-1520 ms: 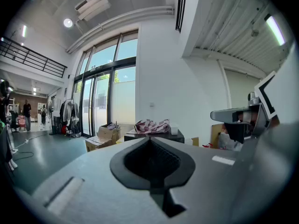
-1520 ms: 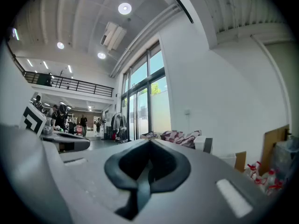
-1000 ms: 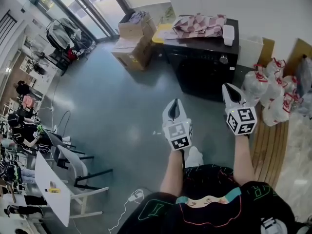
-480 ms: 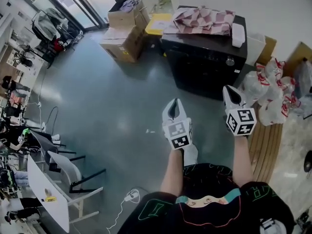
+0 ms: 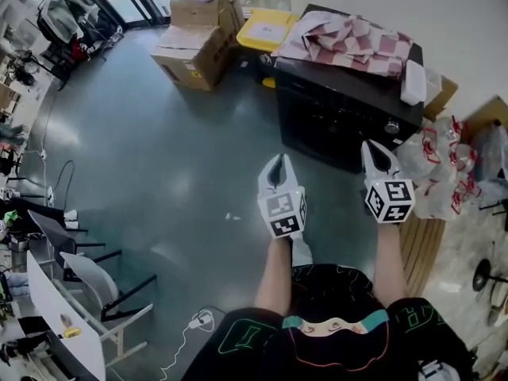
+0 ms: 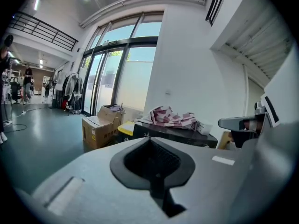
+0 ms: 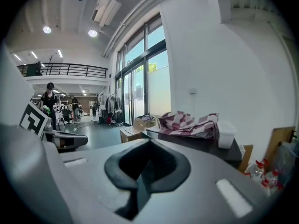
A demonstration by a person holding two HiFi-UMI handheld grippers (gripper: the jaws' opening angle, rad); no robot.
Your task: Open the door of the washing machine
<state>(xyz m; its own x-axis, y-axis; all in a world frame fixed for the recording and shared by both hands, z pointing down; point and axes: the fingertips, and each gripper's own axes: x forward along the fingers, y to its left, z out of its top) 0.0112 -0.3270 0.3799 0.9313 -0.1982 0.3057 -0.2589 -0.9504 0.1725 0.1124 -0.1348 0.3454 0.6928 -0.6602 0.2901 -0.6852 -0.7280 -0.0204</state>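
The black washing machine (image 5: 337, 125) stands against the white wall, its door closed, with a knob (image 5: 391, 126) at its front right. A red-checked cloth (image 5: 349, 40) and a white tub (image 5: 413, 82) lie on top. My left gripper (image 5: 277, 167) is shut and empty, in the air over the floor short of the machine's front. My right gripper (image 5: 375, 154) is shut and empty too, close to the machine's right front corner. The left gripper view shows the machine (image 6: 173, 135) ahead beyond its closed jaws. The right gripper view shows the machine's top (image 7: 219, 149) and the cloth (image 7: 187, 123).
Cardboard boxes (image 5: 194, 44) and a yellow bin (image 5: 264, 30) stand left of the machine. Tied plastic bags (image 5: 444, 169) sit to its right by a wooden pallet (image 5: 425, 240). White chairs (image 5: 91, 280) and a table stand at lower left on the grey floor.
The washing machine has drawn nearer and larger in the head view as the person walks towards it. Both grippers have travelled forward with the person, still shut.
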